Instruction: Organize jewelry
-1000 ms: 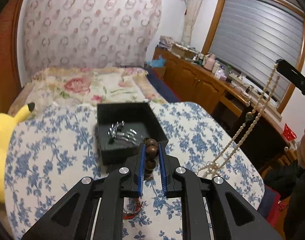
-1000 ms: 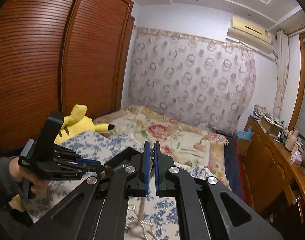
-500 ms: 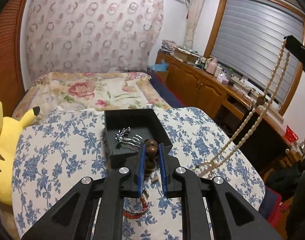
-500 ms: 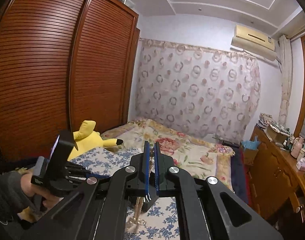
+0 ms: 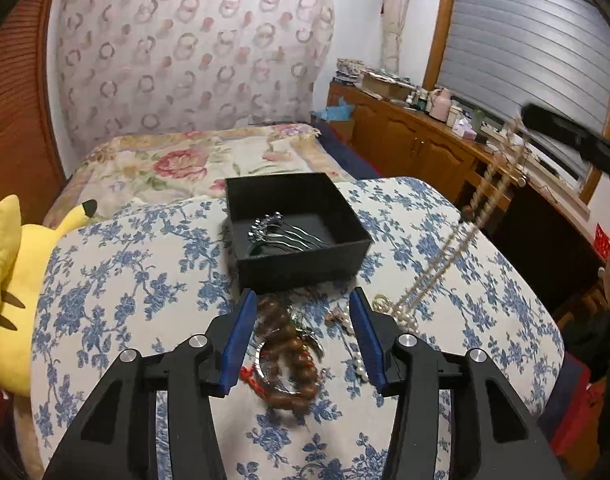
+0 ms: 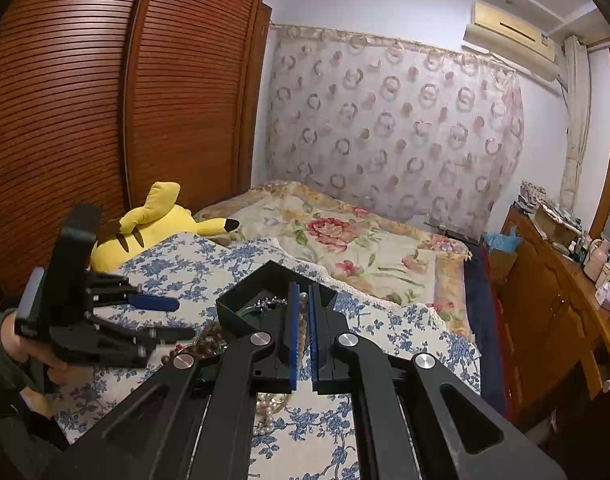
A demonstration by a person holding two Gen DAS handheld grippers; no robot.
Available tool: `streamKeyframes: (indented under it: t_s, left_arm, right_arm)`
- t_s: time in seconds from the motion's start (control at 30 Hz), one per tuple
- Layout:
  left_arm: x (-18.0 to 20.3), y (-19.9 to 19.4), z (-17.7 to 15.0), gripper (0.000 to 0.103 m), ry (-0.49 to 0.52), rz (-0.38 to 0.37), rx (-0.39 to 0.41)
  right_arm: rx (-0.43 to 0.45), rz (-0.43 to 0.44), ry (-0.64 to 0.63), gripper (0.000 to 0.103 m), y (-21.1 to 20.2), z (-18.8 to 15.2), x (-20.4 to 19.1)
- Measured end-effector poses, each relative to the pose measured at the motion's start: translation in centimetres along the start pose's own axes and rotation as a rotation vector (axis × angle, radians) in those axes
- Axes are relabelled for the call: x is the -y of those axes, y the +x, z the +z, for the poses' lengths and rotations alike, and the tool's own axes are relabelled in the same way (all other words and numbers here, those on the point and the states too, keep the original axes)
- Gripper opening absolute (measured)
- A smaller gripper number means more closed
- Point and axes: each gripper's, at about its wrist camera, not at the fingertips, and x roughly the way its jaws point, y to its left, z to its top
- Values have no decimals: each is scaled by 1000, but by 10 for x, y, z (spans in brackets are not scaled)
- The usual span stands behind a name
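Observation:
A black open box [image 5: 347, 246] sits on the floral tablecloth [image 5: 125, 280] and holds a silver hair comb [image 5: 283, 234]. My left gripper [image 5: 303, 334] is open just in front of the box. A brown bead bracelet [image 5: 291, 348] lies on the cloth between its fingers, over a silver ring and red cord. My right gripper [image 6: 301, 338] is shut on a pearl necklace [image 5: 449, 256], which hangs down to the cloth [image 6: 267, 420] right of the left gripper. The box also shows in the right wrist view [image 6: 245, 320].
A yellow plush toy [image 5: 9, 280] lies at the table's left edge. A bed with a floral cover [image 5: 193, 160] is behind the table. A wooden cabinet [image 5: 417, 148] with clutter runs along the right wall. Small jewelry pieces [image 5: 381, 302] lie near the pearls.
My left gripper opened and the brown bead bracelet dropped from it onto the cloth. My right gripper came down lower with the pearl necklace, towards the box.

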Motion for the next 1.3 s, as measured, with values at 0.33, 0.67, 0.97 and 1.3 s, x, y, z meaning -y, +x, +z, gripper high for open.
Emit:
streamKeyframes:
  t_s: [0.33,0.67,0.97,1.3]
  left_arm:
    - [41,56,-32,27,106,-81,-170]
    - [41,68,-38,3,143,-105,-214]
    - [32,26,-18,0,107,-113,-92]
    - [43,39,-17,6,174,-101,-182]
  right_arm:
    - [31,-7,-8,5,-3,7,1]
    - [35,-37,13,5,-12,-1,18]
    - [20,-55,34,5,-6,-12,30]
    - [25,-42,26,5,-3,-14,27]
